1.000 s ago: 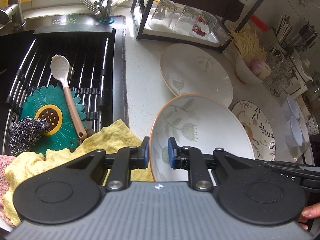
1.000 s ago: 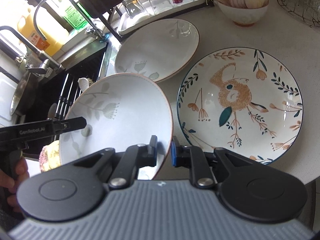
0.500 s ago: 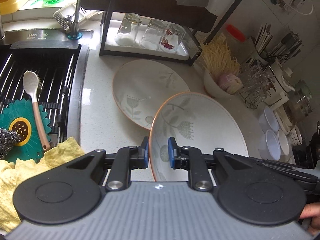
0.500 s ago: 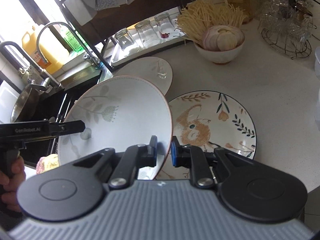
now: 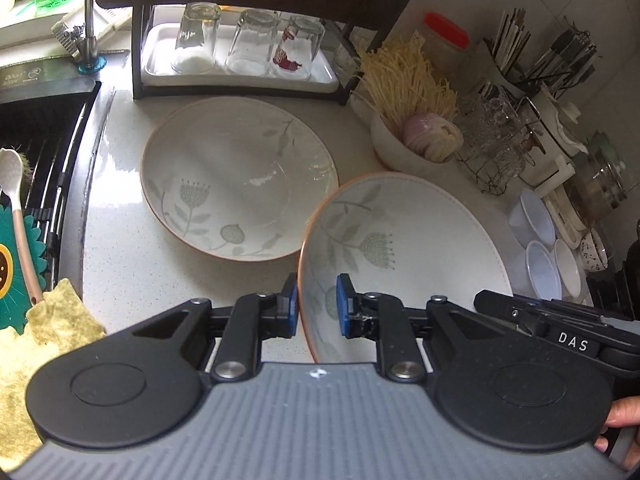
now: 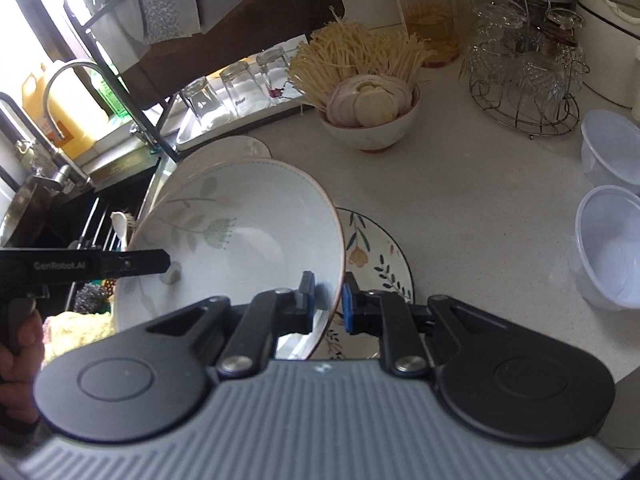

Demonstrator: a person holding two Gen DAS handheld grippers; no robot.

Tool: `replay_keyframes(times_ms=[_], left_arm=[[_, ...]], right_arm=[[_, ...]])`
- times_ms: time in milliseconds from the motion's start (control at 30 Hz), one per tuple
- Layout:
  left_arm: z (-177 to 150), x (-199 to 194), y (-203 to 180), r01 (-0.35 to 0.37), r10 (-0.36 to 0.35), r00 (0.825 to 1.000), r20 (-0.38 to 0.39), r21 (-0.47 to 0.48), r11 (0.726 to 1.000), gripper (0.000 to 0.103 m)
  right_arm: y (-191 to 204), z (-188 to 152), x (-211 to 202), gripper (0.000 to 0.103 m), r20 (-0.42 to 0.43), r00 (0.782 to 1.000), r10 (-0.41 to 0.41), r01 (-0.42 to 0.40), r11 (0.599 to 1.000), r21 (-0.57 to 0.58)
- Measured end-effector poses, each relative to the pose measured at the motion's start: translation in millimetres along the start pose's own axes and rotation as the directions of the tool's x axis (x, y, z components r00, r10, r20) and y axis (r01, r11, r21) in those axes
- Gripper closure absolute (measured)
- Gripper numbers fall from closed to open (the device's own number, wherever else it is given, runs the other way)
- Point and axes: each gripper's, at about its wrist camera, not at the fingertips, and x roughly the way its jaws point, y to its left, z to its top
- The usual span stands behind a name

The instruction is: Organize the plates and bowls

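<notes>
Floral bowl (image 5: 404,240) clamped at opposite rims between left gripper (image 5: 317,304) and right gripper (image 6: 329,300) jaws, patterned plate (image 6: 376,264) beneath.

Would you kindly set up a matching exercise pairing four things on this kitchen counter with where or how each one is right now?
Things:
1. held bowl
2. second pale bowl
3. patterned plate
4. drinking glasses

States:
A. upside down on a white tray under the dark rack
B. gripped at opposite rims by the left gripper and right gripper
C. on the counter, partly hidden behind the held bowl
D. resting on the counter near the sink, untouched

Pairs: 1-B, 2-D, 3-C, 4-A
</notes>
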Motion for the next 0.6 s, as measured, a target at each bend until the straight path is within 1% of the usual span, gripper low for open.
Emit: replay_keyframes(times_ms=[133, 267, 433, 533, 600], left_arm=[[-2, 14, -6, -0.010, 0.010, 0.999, -0.033, 0.015, 1.000, 0.081], [-5, 28, -10, -0.015, 0.015, 0.999, -0.049, 0.015, 1.000, 0.081], [-9, 46, -15, -0.038, 0.040, 0.995, -0.088, 0.026, 0.999, 0.081], [-11, 49, -18, -0.046, 0.050, 0.995, -0.081, 0.048, 0.998, 0.081], [-8, 51, -20, -0.061, 0.064, 0.994, -0.087, 0.045, 0.997, 0.081]], right_arm=[[-11, -1, 8, 0.086, -0.021, 1.000, -0.009, 0.009, 1.000, 0.012], [-20, -1, 15, 0.086, -0.033, 0.999, -0.022, 0.023, 1.000, 0.022], [-27, -3, 25, 0.086, -0.050, 0.998, -0.046, 0.046, 0.999, 0.003], [-31, -7, 31, 0.084, -0.071, 0.996, -0.046, 0.046, 0.999, 0.004], [-32, -8, 33, 0.084, -0.079, 0.996, -0.039, 0.040, 0.999, 0.006]])
